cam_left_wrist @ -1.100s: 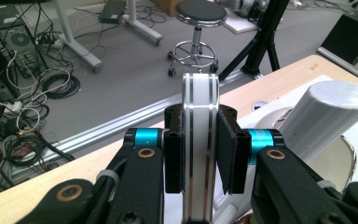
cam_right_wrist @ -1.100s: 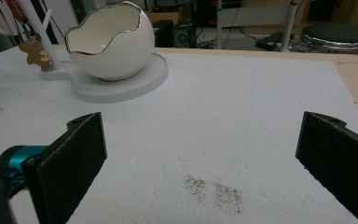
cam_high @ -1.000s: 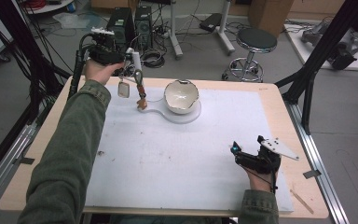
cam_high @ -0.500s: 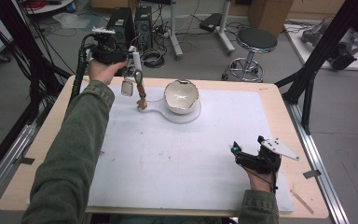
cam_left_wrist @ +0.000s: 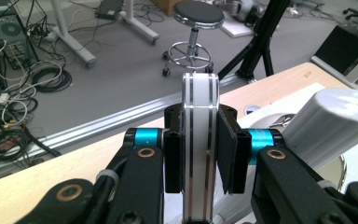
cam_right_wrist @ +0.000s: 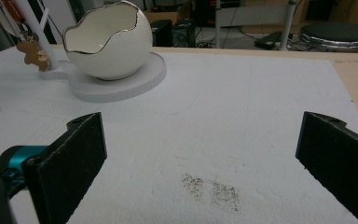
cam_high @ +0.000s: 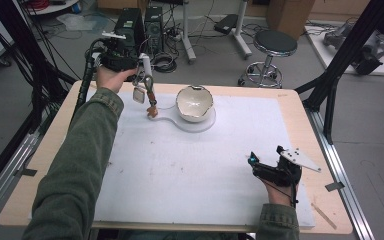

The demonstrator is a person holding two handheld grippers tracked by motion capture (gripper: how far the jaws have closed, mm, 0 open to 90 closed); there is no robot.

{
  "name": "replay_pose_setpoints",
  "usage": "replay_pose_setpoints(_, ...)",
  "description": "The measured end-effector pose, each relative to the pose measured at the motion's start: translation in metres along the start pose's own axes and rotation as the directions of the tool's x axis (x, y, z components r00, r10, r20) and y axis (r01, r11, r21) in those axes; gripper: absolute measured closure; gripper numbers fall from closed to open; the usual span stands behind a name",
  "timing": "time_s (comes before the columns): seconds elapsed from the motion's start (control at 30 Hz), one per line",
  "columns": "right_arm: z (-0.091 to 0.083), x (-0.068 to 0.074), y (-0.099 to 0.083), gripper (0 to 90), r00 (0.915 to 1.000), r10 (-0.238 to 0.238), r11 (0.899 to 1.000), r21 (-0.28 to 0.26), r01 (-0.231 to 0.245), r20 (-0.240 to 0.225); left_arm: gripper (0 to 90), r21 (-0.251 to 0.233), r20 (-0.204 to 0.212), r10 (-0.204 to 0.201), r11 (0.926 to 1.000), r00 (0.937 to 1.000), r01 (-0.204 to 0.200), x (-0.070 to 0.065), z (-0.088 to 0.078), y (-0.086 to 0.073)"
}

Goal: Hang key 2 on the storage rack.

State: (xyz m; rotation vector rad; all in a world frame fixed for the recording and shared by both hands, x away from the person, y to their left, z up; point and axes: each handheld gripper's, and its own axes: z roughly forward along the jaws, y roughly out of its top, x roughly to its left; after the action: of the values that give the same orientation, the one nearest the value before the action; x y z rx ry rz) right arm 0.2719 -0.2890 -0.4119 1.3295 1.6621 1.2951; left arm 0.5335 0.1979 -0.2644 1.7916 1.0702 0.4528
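Wooden table [cam_high: 305, 107]; white mat [cam_high: 190, 175] covers top; white stand base [cam_high: 202, 125] sits on mat.

Bowl [cam_high: 194, 102] on stand base [cam_high: 207, 124]

In the upper left of the frame, the tag [cam_high: 139, 95] hanging below the left gripper [cam_high: 143, 64] swung a little to the right over the second. It ended closer to the post [cam_high: 150, 87] than where it began.
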Motion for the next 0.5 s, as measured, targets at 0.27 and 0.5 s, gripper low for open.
replay_pose_setpoints(0.27, 0.0, 0.0, 0.0, 0.5, 1.0, 0.005, 1.0, 0.003, -0.005, 0.0, 62.9, 0.012, -0.013, -0.031, 0.9995, 0.9994, 0.031, 0.004, -0.002, -0.003)
replay_pose_setpoints(0.5, 0.001, 0.0, 0.0, 0.5, 1.0, 0.004, 1.0, 0.004, -0.004, -0.004, 42.7, 0.046, -0.006, -0.066, 0.9967, 0.9978, 0.066, 0.014, -0.007, -0.01)
